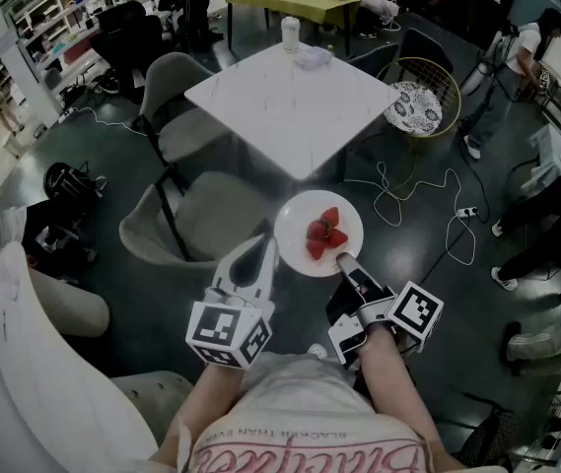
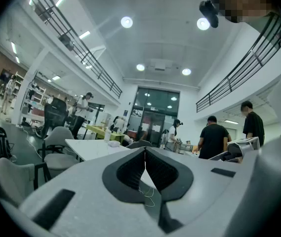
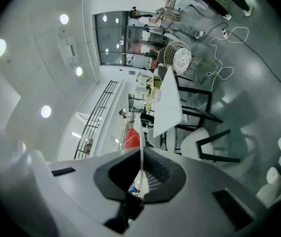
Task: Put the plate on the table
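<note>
The plate (image 1: 298, 211), carrying a few strawberries (image 1: 325, 233), is in the air in front of the person, above the dark floor and short of the white desk (image 1: 290, 97). The right tongs (image 1: 344, 261) are clenched on its near rim. In the right gripper view the rim (image 3: 140, 144) runs edge-on between the pads, with the red fruit (image 3: 132, 138) just beyond. From that grip the plate reaches away from the person, and its far edge points at the near corner of the desk. That corner lies straight ahead, just beyond the plate as seen from the head view. The coming move therefore looks like a forward carry along the line the right tongs already point. The left tongs (image 1: 265, 254) sit just beside the plate's left rim. Their tips are closed together with nothing between them in the left gripper view (image 2: 145, 152), and no view settles whether they touch the plate. The right hand alone grips the plate. The clear part of the desk is its near half. A cup (image 1: 290, 33) and a crumpled white thing (image 1: 312, 57) stand at the far edge, well apart from the landing spot. How far the plate hangs above the desk top cannot be judged from these views.
</note>
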